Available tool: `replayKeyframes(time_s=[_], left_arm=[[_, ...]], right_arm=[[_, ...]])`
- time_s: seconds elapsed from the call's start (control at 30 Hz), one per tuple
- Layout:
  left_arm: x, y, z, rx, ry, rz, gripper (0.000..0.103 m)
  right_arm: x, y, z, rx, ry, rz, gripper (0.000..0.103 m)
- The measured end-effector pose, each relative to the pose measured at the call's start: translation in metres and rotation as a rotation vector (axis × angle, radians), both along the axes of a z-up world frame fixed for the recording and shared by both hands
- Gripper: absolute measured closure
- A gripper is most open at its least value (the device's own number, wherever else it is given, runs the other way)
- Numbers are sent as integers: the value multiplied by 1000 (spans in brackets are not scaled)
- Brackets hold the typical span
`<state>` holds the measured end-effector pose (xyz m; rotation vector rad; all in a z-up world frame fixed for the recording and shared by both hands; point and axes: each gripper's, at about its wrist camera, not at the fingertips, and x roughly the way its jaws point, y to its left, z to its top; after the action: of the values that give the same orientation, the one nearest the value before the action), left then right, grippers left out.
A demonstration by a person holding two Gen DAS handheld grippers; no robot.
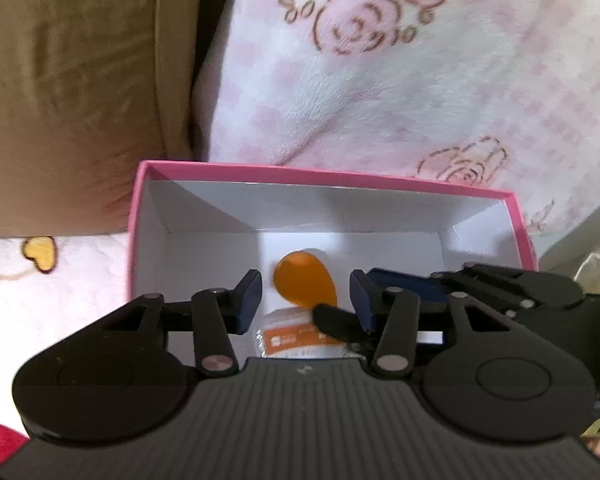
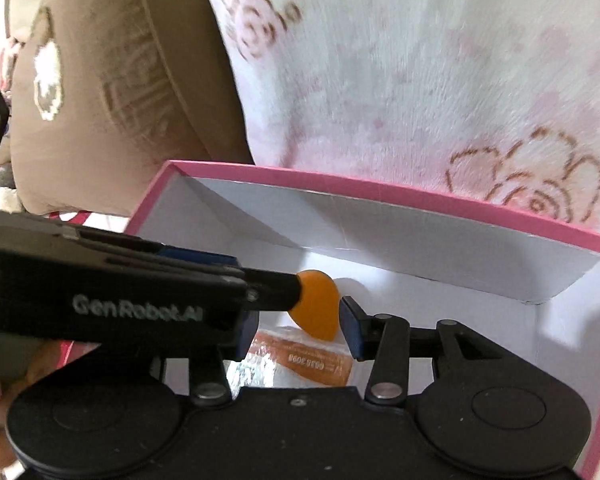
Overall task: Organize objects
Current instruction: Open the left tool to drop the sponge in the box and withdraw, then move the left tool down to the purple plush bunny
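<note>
**Two grippers over an open pink box**

A plush blanket (image 1: 420,80), white with pale pink checks and brown outlined roses, fills the background; beside it sits a tan cushion (image 1: 68,92) of smooth cloth with a pressed pattern.

On the bedding stands a rectangular cardboard box (image 1: 332,178), pink outside and along its thin rim, matt white inside, its top open.

The left gripper (image 1: 305,300), black plastic with ribbed housing and dark blue flat pads, hangs above the box floor. Its jaws stand partly apart and press on nothing. The right gripper (image 2: 296,330), of the same make, is also partly open and empty, though its left finger is hidden behind the other tool.

Inside the box, near the front wall, lies a crinkly clear packet (image 1: 296,338) with an orange printed label. On it rests a smooth, glossy orange teardrop piece (image 1: 304,278) with a black tapered stem (image 1: 338,322). It lies between the pads of both grippers, touched by neither.
</note>
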<state>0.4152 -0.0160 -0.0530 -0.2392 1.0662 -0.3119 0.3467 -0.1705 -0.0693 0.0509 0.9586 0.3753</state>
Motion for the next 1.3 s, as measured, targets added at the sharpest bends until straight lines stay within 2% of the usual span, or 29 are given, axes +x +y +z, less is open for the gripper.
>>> replayKeyframes(time_s=[0.13,0.27,0.3,0.43,0.53,0.7,0.83,1.03,1.1,1.3], left_arm=[[-17,14,16,-2,-36,-22,51],[-39,20,34,26,-58,-34,51],[-46,21,40,32,-66,-36,51],[-77,28,62,32,-76,-57,51],[-100,32,78,60,-88,-71,50],[-135,43,107,85,-105,-85,48],[-167,49,131,104,-123,-98,45],[-212,55,156,117,-129,-137,38],[-224,57,160,114,-124,-157,31],[-252,60,162,129,-119,-172,18]], right_arm=[[-31,-9,20,-34,-90,26,54],[-63,-13,40,-28,-125,-9,53],[-54,-20,44,-28,-135,-9,53],[-80,-25,65,-45,-176,-15,52],[-106,-31,84,-75,-197,-19,51],[-146,-35,110,-122,-213,-28,43],[-175,-28,121,-131,-225,-26,33],[-212,-21,136,-125,-246,-25,21],[-223,-17,138,-158,-269,-3,15],[-252,-10,142,-169,-268,21,14]])
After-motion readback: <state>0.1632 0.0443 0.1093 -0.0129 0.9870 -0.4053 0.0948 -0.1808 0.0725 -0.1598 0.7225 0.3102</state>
